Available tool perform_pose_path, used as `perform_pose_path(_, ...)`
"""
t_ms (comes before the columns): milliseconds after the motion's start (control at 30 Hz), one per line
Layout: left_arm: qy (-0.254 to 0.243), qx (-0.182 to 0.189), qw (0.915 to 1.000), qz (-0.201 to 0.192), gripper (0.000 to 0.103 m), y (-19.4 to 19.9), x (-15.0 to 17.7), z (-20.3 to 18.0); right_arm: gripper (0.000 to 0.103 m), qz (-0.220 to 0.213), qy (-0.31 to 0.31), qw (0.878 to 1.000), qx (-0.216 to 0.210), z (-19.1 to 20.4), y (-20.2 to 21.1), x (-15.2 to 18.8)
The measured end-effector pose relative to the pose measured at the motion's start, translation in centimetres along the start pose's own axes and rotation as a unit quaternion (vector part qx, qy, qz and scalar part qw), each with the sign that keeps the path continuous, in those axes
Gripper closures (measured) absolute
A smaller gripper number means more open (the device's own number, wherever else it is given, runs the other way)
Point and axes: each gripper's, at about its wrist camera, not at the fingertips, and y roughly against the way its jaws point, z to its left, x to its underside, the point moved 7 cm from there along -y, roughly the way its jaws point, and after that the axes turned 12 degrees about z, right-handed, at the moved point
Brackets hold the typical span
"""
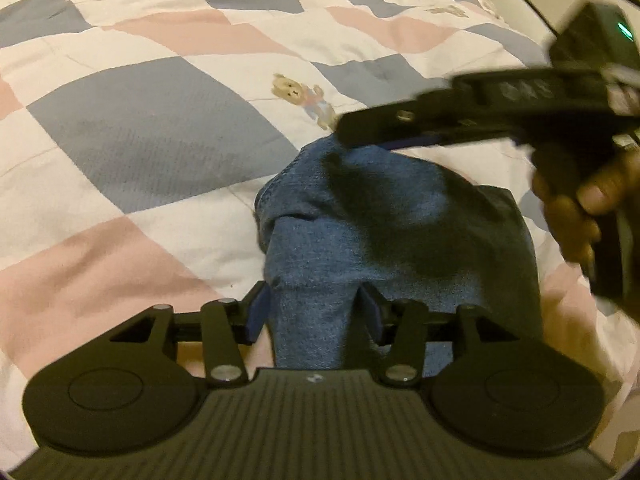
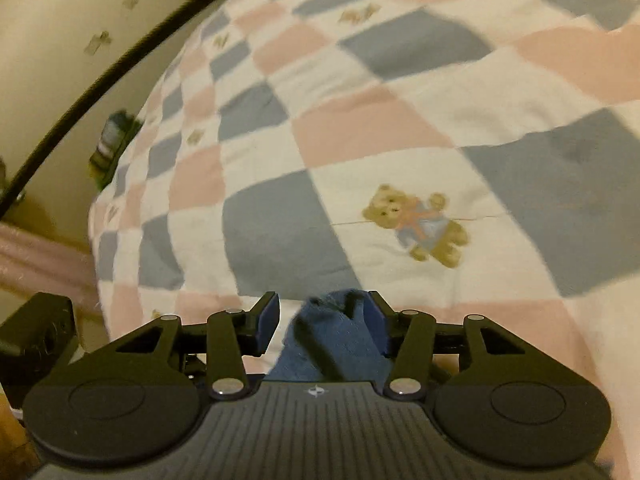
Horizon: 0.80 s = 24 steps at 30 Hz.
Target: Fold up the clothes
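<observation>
Fingers, left gripper (image 1: pixel 316 312): spread apart, blue pads on either side of a fold of blue denim garment (image 1: pixel 384 232); the cloth fills the gap and touches both pads, yet the pads stand wide and no firm pinch can be confirmed.

Fingers, right gripper (image 2: pixel 326 320): likewise spread; a bunched corner of the same denim rises between them, lying against the right-hand pad, with a clear gap to the left-hand pad (image 2: pixel 269 320).

Garment: in the left wrist view, blue denim, folded over itself, with a stitched hem curving along its left edge. It lies on the quilt directly ahead of the left gripper, extending away toward the right gripper's fingertips. A dark shadow crosses its upper middle.

Right gripper body: enters from the right edge of the left wrist view, blurred, its tip over the far end of the garment. A person's hand (image 1: pixel 576 212) wraps its handle; a green indicator light (image 1: pixel 623 32) glows on top.

Quilt (image 1: pixel 152 128): checked in white, pink and grey-blue, covering the bed beneath everything. A teddy-bear motif (image 2: pixel 416 224) is printed on a white square just beyond the garment.

Far ground: black cable (image 2: pixel 120 68) arcing across a cream wall at the right wrist view's upper left; a small dark object (image 2: pixel 112 144) at the bed's edge, too blurred to identify.
</observation>
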Motion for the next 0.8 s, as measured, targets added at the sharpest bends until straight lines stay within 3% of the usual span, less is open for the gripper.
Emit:
perform_pose_path(100, -0.013, 0.003, 0.9999, 0.005, 0.058, -0.2, -0.2, 0.0, 0.054, 0.039, -0.004, 0.999, -0.013, -0.1, -1.5, -1.1)
perform_pose_path(167, -0.02, 0.011, 0.9997, 0.008, 0.06, -0.3, -0.2, 0.1, 0.068, 0.064, -0.006, 0.998, -0.022, -0.2, -2.5, -1.8)
perform_pose_path(233, -0.023, 0.02, 0.9995, 0.009, 0.064, -0.5, -0.2, 0.1, 0.09, 0.09, -0.009, 0.995, -0.031, -0.2, -3.4, -2.6)
perform_pose_path(333, -0.031, 0.024, 0.9992, 0.008, 0.065, -0.7, -0.2, 0.1, 0.095, 0.12, -0.02, 0.992, -0.042, -0.6, -4.7, -3.5)
perform_pose_path(467, -0.058, 0.02, 0.9981, -0.001, 0.065, -1.0, -0.2, -0.4, 0.101, 0.074, -0.11, 0.99, -0.041, -3.8, -4.8, -2.9)
perform_pose_path(600, -0.069, 0.012, 0.9975, -0.002, 0.066, -1.6, -0.3, -0.4, 0.102, 0.03, -0.189, 0.981, -0.038, -6.8, -4.8, -2.4)
perform_pose_path(700, -0.062, 0.023, 0.9978, 0.005, 0.065, -1.1, -0.3, 0.0, 0.097, 0.012, -0.169, 0.986, -0.013, -6.1, -3.3, -2.3)
perform_pose_path(800, -0.056, 0.019, 0.9982, 0.009, 0.067, -0.2, -0.2, 0.5, 0.081, -0.056, -0.152, 0.986, 0.038, -5.8, 1.6, -0.8)
